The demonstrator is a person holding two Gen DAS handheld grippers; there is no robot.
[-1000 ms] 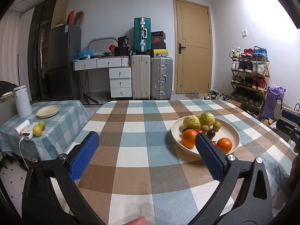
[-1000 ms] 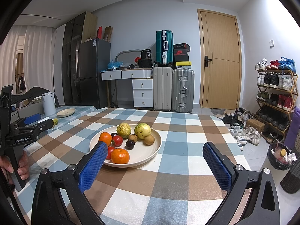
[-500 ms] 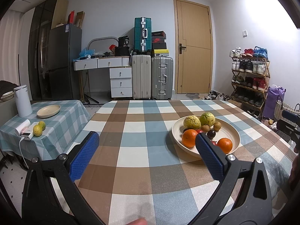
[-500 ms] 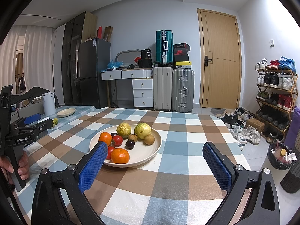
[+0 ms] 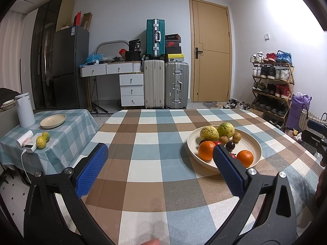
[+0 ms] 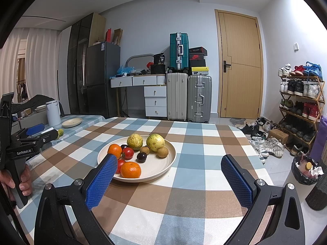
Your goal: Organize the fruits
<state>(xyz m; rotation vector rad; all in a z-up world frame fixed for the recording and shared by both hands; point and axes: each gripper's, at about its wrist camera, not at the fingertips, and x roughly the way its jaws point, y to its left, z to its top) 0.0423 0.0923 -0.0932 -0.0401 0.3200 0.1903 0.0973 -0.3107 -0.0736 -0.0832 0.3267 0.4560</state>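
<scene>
The plate [image 6: 163, 170] of fruits [image 6: 130, 169] rests on the checked tabletop [image 6: 194, 143]. Both tools are released and empty. The right tool [image 6: 166, 179] faces the plate directly; the left tool [image 5: 159, 165] has it ahead-right, so the right is judged nearer.

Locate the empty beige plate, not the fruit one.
It sits on the small side table to the left of the main table: empty plate, just right of the white kettle, beyond two yellow-green fruits.
</scene>
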